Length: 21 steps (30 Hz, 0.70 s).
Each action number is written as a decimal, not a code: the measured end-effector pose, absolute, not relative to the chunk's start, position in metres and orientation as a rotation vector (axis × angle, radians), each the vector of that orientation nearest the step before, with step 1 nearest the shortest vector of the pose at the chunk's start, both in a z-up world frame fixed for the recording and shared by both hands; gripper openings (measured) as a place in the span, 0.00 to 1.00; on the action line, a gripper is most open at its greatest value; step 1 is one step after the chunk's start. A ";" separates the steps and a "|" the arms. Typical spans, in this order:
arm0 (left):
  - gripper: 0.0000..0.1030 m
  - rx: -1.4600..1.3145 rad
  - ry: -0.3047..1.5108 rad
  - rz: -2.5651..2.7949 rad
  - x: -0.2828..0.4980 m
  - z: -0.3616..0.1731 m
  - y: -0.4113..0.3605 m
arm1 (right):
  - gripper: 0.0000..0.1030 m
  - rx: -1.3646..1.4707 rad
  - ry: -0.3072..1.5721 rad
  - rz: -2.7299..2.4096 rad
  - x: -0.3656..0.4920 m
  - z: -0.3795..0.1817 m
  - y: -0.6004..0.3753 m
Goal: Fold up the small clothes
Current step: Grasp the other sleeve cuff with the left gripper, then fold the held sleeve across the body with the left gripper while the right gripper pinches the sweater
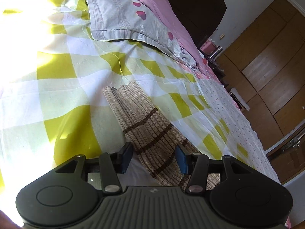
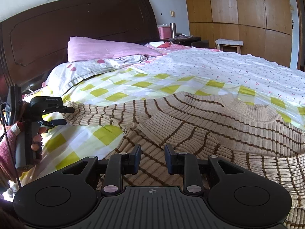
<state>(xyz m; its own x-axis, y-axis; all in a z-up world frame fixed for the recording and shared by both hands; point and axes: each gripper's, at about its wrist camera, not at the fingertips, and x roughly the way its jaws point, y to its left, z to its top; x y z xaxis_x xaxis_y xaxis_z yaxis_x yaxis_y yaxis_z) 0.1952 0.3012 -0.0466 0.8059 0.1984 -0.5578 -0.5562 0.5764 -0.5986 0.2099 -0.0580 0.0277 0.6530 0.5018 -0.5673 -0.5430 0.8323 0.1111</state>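
A beige ribbed sweater with thin brown stripes [image 2: 219,118] lies on the yellow-checked sheet. One sleeve is folded across its body [image 2: 171,129]; the other stretches out to the left [image 2: 99,112]. In the left wrist view that sleeve [image 1: 144,126] runs between the fingers of my left gripper [image 1: 154,158], which is open just above it. The left gripper also shows in the right wrist view [image 2: 63,115], open at the sleeve's cuff. My right gripper [image 2: 152,158] is open and empty, low over the sweater's lower part.
The bed has a yellow-checked sheet [image 2: 118,95] and a white flowered cover [image 2: 228,66]. Grey and pink pillows [image 2: 106,49] lie by the dark headboard [image 2: 76,26]. A wooden wardrobe [image 2: 247,15] and a nightstand with a flask [image 2: 172,29] stand beyond.
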 end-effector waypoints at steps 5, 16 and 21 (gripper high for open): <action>0.44 -0.870 0.470 0.470 0.203 -0.045 0.297 | 0.26 -0.067 0.613 0.605 0.208 0.031 -0.053; 0.10 -0.776 0.446 0.301 0.218 -0.015 0.259 | 0.26 -0.033 0.583 0.581 0.204 0.040 -0.065; 0.10 -0.741 0.429 0.202 0.228 0.003 0.235 | 0.26 0.003 0.578 0.555 0.203 0.044 -0.079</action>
